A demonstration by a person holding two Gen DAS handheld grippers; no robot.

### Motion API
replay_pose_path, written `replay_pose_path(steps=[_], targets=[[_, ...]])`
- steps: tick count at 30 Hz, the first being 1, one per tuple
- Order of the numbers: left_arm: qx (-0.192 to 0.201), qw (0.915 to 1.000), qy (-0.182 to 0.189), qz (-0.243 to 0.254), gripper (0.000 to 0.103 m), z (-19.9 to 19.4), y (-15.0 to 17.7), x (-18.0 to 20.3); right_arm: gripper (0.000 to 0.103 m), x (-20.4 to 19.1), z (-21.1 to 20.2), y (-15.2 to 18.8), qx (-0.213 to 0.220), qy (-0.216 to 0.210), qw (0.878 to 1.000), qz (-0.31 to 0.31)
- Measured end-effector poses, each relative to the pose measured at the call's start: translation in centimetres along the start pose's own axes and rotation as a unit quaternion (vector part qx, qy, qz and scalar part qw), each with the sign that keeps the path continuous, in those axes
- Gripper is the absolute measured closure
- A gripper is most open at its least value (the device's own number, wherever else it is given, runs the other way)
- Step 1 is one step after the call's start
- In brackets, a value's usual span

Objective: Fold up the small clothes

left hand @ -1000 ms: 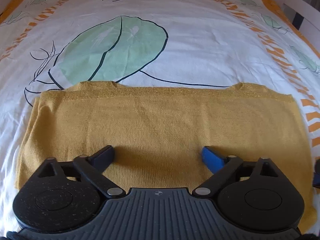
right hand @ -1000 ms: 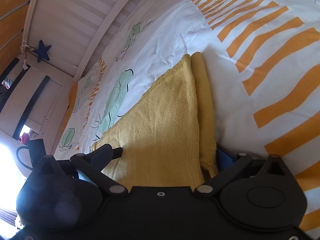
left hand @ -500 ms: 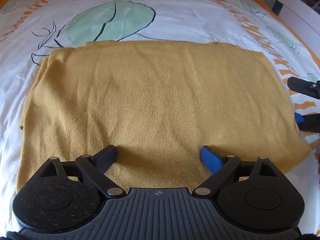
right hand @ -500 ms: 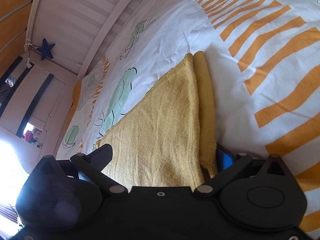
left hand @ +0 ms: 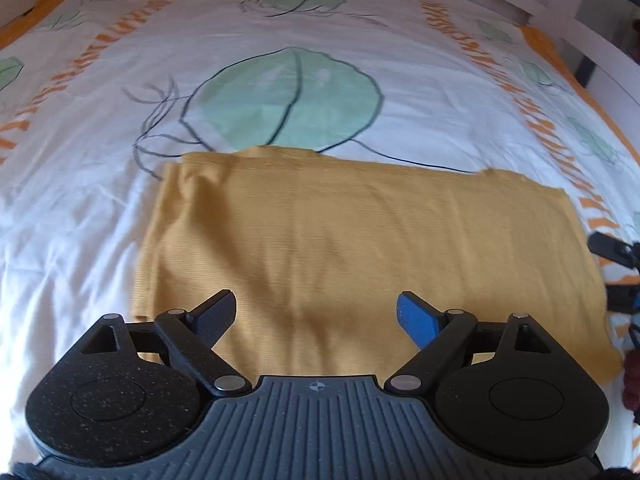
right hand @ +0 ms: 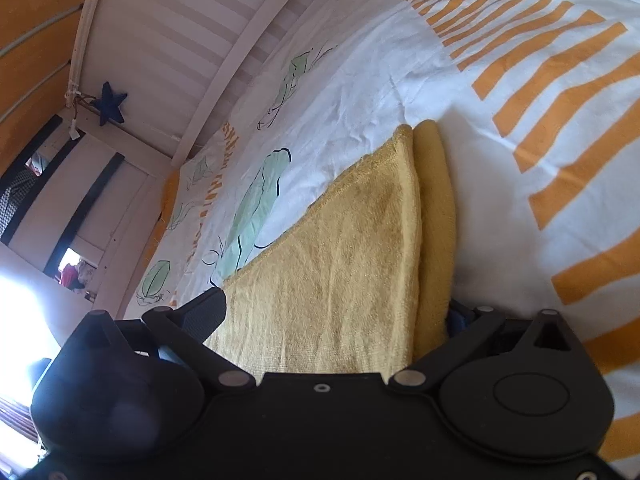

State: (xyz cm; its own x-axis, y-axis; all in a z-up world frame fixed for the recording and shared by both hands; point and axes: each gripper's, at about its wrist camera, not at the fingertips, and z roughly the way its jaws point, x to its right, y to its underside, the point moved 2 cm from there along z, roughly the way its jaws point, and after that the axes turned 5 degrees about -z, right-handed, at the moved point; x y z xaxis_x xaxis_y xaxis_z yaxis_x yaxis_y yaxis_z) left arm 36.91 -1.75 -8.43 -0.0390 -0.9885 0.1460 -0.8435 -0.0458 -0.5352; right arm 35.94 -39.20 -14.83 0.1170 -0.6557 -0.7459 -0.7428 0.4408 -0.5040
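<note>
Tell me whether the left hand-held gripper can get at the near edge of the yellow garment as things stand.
Probably yes. The left hand-held gripper hangs open right above the yellow garment, its near edge just under the fingers, and nothing lies between them on the bedsheet.

Black left gripper (left hand: 316, 312): ribbed grey body, silver pivot screws.

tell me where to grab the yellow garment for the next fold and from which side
Probably the short edge of the yellow garment by the right gripper, coming in low from that side. It lies flat on the bedsheet, already folded, with layers stacked at that edge, so open jaws can slide around them. The left gripper hangs open above the middle, where no edge offers itself.
</note>
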Motion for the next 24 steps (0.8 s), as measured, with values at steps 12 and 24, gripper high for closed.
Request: replay_pose_path(steps=[12,24], targets=[[0.001,0.9990,0.013,-0.043,0.016,-1.0,-1.9,-4.2,0.077,-2.3,-0.3,0.1,-0.031,0.079,0.995,-0.048],[0.022,0.9982,-0.001,-0.056,0.016,-3.0,-3.2,-7.7,0.078,-13.1,3.1,0.2,-0.019,0.066,0.991,-0.113]])
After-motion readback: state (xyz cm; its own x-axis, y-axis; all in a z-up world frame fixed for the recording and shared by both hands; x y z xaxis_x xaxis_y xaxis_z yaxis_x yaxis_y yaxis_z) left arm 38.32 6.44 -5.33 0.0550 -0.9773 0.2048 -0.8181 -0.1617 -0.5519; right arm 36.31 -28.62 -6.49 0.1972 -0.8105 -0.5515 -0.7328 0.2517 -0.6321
